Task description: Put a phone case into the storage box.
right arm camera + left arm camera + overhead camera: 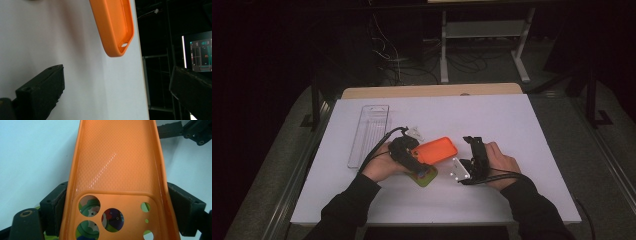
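An orange phone case (438, 150) lies hollow side up at the middle of the white table (512, 120). My left gripper (421, 156) is shut on its camera-hole end; in the left gripper view the black jaws press on both long sides of the case (117, 165). Beneath that end is a flat green thing with a colourful picture (426, 176), which shows through the camera holes (112, 218). My right gripper (470, 157) stands open just right of the case. In the right gripper view its jaws (117, 90) are wide apart with nothing between them, and the case's far end (115, 27) hangs ahead.
A clear plastic tray (368, 134) lies lengthwise at the left of the table. A small white piece (415, 132) sits just behind the left gripper. Desk legs and cables (482, 55) stand on the dark floor beyond the table's far edge.
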Tool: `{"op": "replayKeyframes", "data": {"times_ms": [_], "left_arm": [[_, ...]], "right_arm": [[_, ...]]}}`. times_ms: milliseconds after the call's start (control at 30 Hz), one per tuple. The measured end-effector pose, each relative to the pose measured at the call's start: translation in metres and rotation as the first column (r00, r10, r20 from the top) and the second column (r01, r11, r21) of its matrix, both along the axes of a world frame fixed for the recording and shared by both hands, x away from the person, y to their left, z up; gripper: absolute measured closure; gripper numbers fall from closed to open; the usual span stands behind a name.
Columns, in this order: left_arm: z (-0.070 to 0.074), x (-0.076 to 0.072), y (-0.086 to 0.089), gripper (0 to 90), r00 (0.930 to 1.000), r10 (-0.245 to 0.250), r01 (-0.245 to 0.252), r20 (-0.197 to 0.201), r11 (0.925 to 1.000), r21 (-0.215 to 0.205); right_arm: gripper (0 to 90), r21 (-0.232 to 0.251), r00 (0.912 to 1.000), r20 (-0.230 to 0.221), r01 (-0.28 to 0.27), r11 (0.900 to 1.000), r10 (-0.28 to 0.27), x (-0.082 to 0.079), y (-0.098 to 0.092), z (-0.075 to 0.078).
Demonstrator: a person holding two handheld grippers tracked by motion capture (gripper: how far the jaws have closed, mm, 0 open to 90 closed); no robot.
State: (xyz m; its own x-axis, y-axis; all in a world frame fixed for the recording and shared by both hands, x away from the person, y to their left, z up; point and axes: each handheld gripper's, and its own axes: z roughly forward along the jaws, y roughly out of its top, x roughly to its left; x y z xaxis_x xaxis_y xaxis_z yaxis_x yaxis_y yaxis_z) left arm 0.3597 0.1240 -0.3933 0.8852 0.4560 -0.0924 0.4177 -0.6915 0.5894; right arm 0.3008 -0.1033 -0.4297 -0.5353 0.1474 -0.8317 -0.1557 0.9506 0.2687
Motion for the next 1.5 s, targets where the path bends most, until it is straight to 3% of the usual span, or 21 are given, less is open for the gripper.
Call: {"op": "replayKeyframes", "data": {"times_ms": [200,300,333,533,567,600,800,1000,1033,1133,1167,1500], "left_arm": [[0.002,0.001,0.000,15.7,1.0000,0.003,-0.003,0.002,1.0000,0.003],[0.003,0.001,0.000,15.7,1.0000,0.007,-0.007,0.005,1.0000,-0.001],[0.003,0.001,0.000,15.7,1.0000,0.006,-0.006,0.005,1.0000,-0.001],[0.004,0.002,0.001,15.7,0.9999,0.012,-0.012,0.006,0.9999,-0.005],[0.005,0.003,0.002,15.7,0.9999,-0.005,0.005,0.013,0.9999,0.013],[0.006,0.003,0.002,15.7,0.9999,0.006,-0.006,0.009,1.0000,-0.003],[0.007,0.003,0.002,15.7,0.9999,0.003,-0.003,0.012,1.0000,-0.007],[0.007,0.003,0.002,15.7,0.9999,0.006,-0.006,0.015,0.9999,-0.014],[0.007,0.002,0.001,15.7,0.9998,0.019,-0.018,0.011,0.9994,-0.029],[0.007,0.002,0.001,15.7,0.9999,0.012,-0.012,0.008,0.9997,-0.022],[0.008,0.004,0.002,15.7,0.9998,-0.013,0.013,0.014,0.9999,0.005],[0.006,0.002,0.000,15.7,0.9999,-0.010,0.010,0.012,0.9999,-0.010]], "right_arm": [[0.0,-0.016,0.9989,0.045,-0.014,1.000,0.015,-0.003,0.007,0.000],[3.7,-0.009,0.9987,0.047,-0.021,1.000,0.022,-0.005,0.010,0.001],[4.3,0.001,0.9970,0.074,-0.025,1.000,0.025,-0.005,0.011,0.001],[6.9,0.015,0.9960,0.087,-0.022,1.000,0.020,-0.006,0.015,0.002],[9.6,0.014,0.9956,0.091,-0.026,1.000,0.024,-0.007,0.017,0.002],[11.1,0.014,0.9952,0.093,-0.032,0.999,0.030,-0.007,0.019,0.002],[15.5,0.015,0.9927,0.114,-0.040,0.999,0.038,-0.009,0.026,0.002],[23.1,0.022,0.9891,0.141,-0.047,0.999,0.044,-0.009,0.032,0.001],[25.5,-0.002,0.9827,0.171,-0.073,0.997,0.073,-0.005,0.034,-0.001],[28.5,-0.009,0.9823,0.173,-0.072,0.997,0.072,-0.005,0.035,-0.003],[30.1,-0.011,0.9817,0.175,-0.073,0.997,0.074,-0.004,0.036,-0.005],[51.8,-0.025,0.9822,0.163,-0.091,0.996,0.093,-0.008,0.040,-0.007]]}}
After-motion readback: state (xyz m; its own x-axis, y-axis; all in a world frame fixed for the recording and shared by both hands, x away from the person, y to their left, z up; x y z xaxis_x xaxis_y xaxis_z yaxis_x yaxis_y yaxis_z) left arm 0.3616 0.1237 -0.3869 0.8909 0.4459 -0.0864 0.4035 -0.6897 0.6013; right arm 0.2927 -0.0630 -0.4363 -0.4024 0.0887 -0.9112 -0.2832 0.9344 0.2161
